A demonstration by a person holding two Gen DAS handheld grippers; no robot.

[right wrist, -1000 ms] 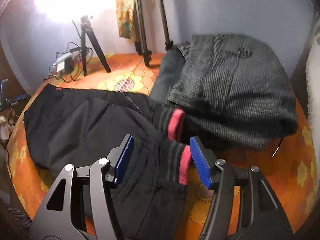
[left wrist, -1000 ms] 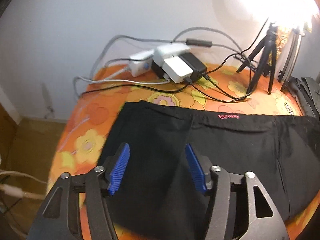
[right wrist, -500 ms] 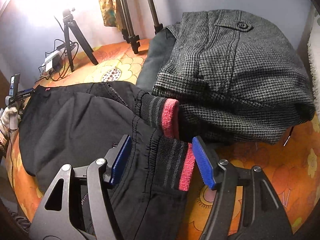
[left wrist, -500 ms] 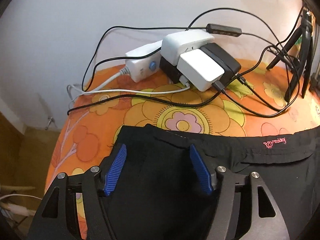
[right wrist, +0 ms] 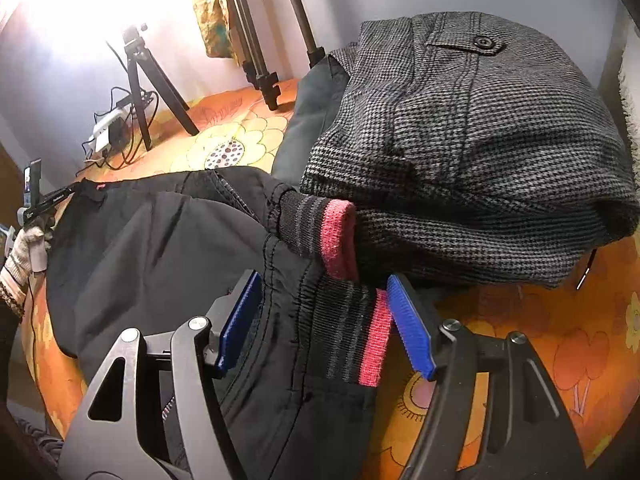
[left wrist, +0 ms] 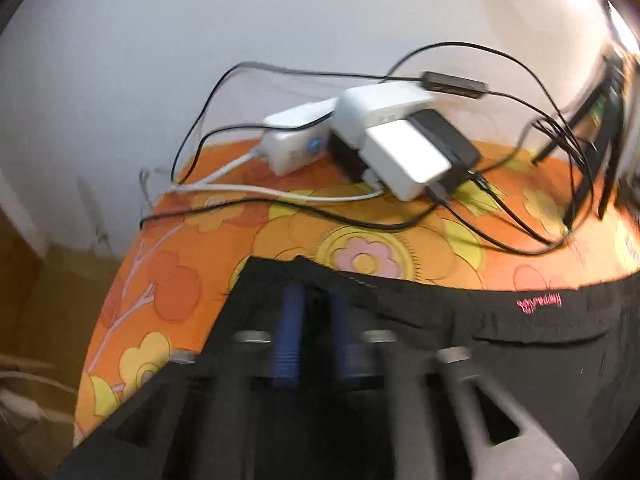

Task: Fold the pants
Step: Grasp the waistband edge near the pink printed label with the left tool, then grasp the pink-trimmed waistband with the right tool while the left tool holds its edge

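Observation:
Black pants point(right wrist: 160, 248) lie spread on an orange flowered cloth point(left wrist: 160, 280). In the left wrist view my left gripper point(left wrist: 314, 308) has its blue pads close together on the waistband corner point(left wrist: 304, 276) of the pants point(left wrist: 520, 360); the view is motion-blurred. In the right wrist view my right gripper point(right wrist: 324, 312) is open, its blue pads either side of a leg cuff with grey stripes and a pink edge point(right wrist: 360, 332). A second pink-edged cuff point(right wrist: 336, 236) lies just beyond.
A white power strip with chargers and tangled cables point(left wrist: 384, 148) sits behind the waistband. A folded grey houndstooth garment point(right wrist: 472, 152) lies right of the cuffs. Tripod legs point(right wrist: 160, 88) stand at the back. The cloth's left edge point(left wrist: 116, 300) drops off.
My left gripper has gone from open to nearly closed on the waistband corner. My right gripper has moved closer over the near cuff and stayed open.

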